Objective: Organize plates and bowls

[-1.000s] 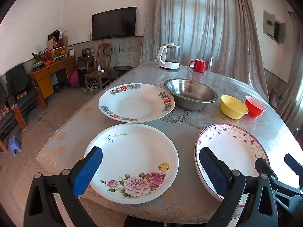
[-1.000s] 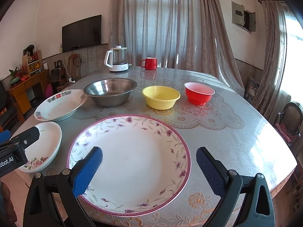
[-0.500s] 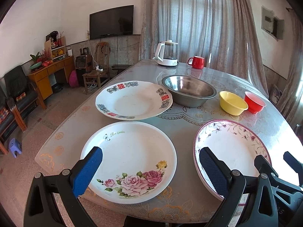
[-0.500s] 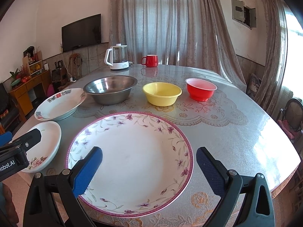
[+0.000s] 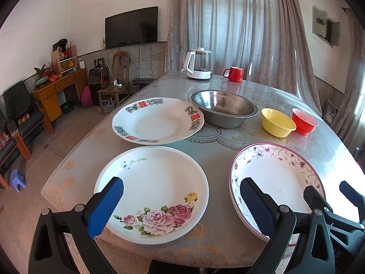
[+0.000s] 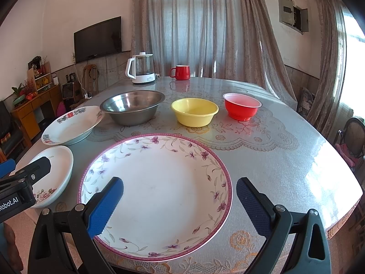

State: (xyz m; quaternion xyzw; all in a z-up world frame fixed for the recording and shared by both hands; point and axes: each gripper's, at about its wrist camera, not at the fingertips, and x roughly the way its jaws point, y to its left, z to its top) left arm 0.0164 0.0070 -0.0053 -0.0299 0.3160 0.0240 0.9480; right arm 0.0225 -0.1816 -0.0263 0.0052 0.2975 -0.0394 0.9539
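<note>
On the round table lie three plates: a rose plate (image 5: 155,191), a plate with red characters (image 5: 157,121) behind it, and a purple-flowered, pink-rimmed plate (image 6: 157,191). Behind stand a steel bowl (image 6: 133,106), a yellow bowl (image 6: 195,111) and a red bowl (image 6: 241,106). My left gripper (image 5: 180,198) is open and empty above the near edge of the rose plate. My right gripper (image 6: 179,196) is open and empty above the near edge of the purple-flowered plate.
A white kettle (image 6: 141,68) and a red mug (image 6: 181,72) stand at the table's far side. The table edge (image 6: 342,214) curves close on the right. A chair (image 6: 351,137) stands right of the table; cabinet and chairs (image 5: 57,91) are left.
Both grippers have risen and tilted slightly, so the plates and bowls sit a little lower and farther in view. Nothing on the table has moved.
</note>
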